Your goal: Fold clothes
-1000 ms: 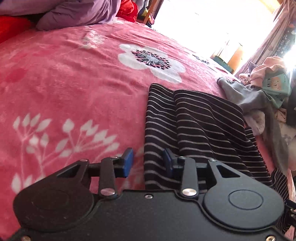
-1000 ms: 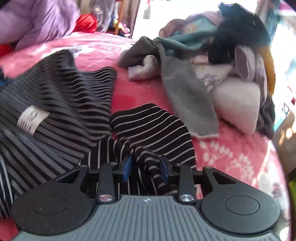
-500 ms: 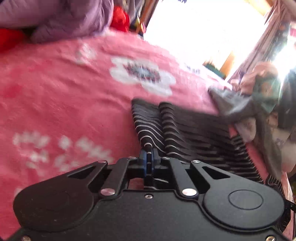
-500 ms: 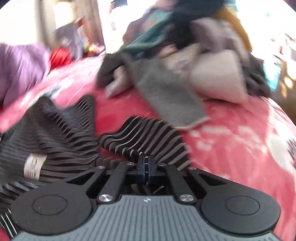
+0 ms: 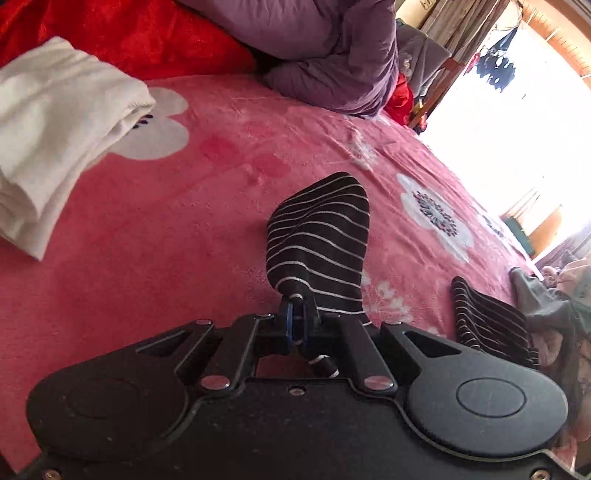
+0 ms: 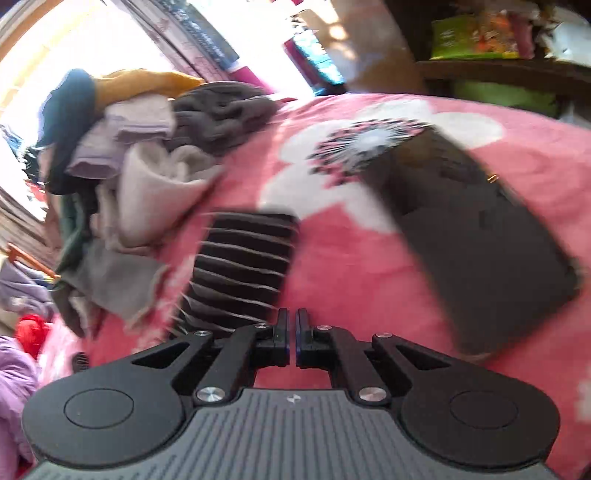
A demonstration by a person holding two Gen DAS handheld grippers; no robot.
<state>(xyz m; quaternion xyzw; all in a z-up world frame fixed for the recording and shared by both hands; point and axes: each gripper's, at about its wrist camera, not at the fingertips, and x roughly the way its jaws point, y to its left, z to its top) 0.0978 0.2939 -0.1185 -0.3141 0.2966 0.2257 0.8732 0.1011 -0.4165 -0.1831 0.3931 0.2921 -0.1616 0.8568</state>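
Since 1 second ago, both grippers have been closed from wide open, and the striped garment (image 5: 319, 236) has been lifted at 1 end off the pink blanket (image 5: 147, 240).

Nearest in the left wrist view, the left gripper (image 5: 297, 321) is seen clamped on a bunched edge of the garment, with a striped flap standing up and fanning out just beyond the fingertips, raised above the blanket. Another part of the same striped cloth (image 5: 487, 321) is seen lying flat on the blanket, to the right of the flap. Left of the flap, folded white cloth (image 5: 55, 129) lies on the blanket. Beyond the flap, a purple quilt (image 5: 314, 48) and red fabric (image 5: 129, 33) are seen at the far edge of the blanket.

In the right wrist view, which is blurred, the right gripper (image 6: 291, 336) is seen almost closed, with a thin slit left between its fingers and nothing visible in it. Just beyond and left of it, a striped section (image 6: 243, 266) rests on the blanket (image 6: 351, 266). Right of that section, a dark flat item (image 6: 476, 240) lies on the blanket; what it is cannot be told. Further left and beyond, a pile of clothes (image 6: 140, 155) is heaped on the blanket.
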